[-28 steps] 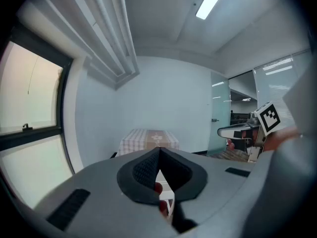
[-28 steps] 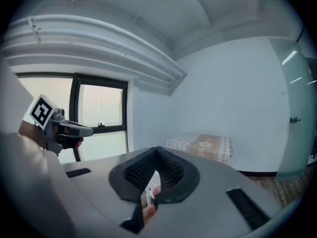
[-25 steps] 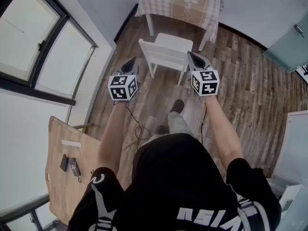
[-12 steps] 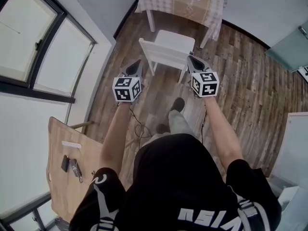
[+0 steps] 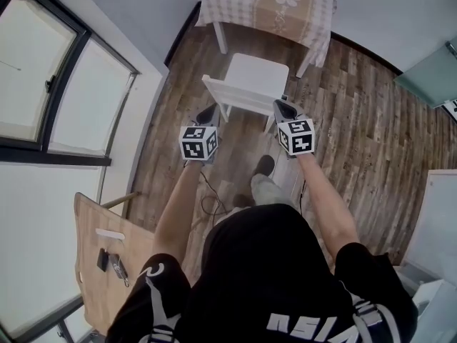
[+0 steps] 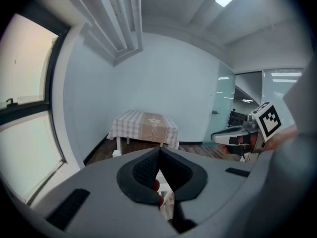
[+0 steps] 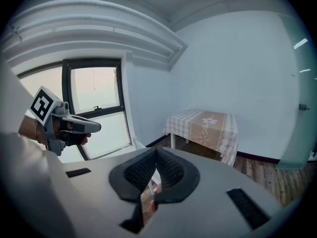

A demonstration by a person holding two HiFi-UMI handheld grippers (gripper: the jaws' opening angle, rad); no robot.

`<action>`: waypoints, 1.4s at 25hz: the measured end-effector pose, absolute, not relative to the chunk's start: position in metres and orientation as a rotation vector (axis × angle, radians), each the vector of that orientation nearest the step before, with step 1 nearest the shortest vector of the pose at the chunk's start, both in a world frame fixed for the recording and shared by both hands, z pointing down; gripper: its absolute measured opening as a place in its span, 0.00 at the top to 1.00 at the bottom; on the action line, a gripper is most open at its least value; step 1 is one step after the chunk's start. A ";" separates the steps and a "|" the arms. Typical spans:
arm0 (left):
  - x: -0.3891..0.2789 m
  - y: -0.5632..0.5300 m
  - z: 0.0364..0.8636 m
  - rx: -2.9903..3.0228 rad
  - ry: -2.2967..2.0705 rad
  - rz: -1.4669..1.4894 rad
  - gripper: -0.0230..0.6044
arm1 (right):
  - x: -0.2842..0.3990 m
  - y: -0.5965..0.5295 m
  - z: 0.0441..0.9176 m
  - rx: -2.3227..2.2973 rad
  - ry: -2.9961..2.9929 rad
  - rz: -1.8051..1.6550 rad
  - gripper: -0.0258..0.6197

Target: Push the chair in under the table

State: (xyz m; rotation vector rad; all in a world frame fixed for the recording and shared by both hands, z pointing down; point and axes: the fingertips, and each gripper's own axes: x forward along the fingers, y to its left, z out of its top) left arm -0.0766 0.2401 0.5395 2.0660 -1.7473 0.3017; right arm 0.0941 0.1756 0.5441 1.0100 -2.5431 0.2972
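Observation:
A white chair [image 5: 250, 81] stands on the wood floor, pulled out from a table [image 5: 268, 2] with a checked cloth at the top of the head view. Its backrest faces me. My left gripper [image 5: 211, 111] is shut, its tip just at the backrest's left end. My right gripper [image 5: 280, 106] is shut too, its tip beside the backrest's right end. Whether either touches the chair I cannot tell. In the left gripper view the table [image 6: 143, 128] shows beyond the shut jaws; the right gripper view shows the table [image 7: 203, 128] likewise, with the chair mostly hidden behind the gripper bodies.
A large window [image 5: 50, 70] runs along the left wall. A wooden desk [image 5: 103, 263] with small items is at lower left. A cable [image 5: 207, 195] lies on the floor by my feet. A glass door [image 5: 432, 66] is at the right.
Both grippers have dropped and moved in toward the chair's backrest, the left one shifting right. The chair and table have not moved.

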 end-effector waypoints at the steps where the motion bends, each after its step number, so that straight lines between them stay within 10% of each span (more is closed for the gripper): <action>1: -0.076 0.232 0.544 2.078 -1.735 0.335 0.93 | 0.092 0.169 0.550 0.999 -2.532 0.294 0.94; 30: -0.120 0.144 0.660 2.010 -1.514 0.556 0.93 | 0.090 0.111 0.673 1.090 -2.212 0.404 0.62; 35: -0.148 0.142 0.670 2.022 -1.486 0.578 0.77 | 0.093 0.107 0.683 1.203 -2.129 0.483 0.52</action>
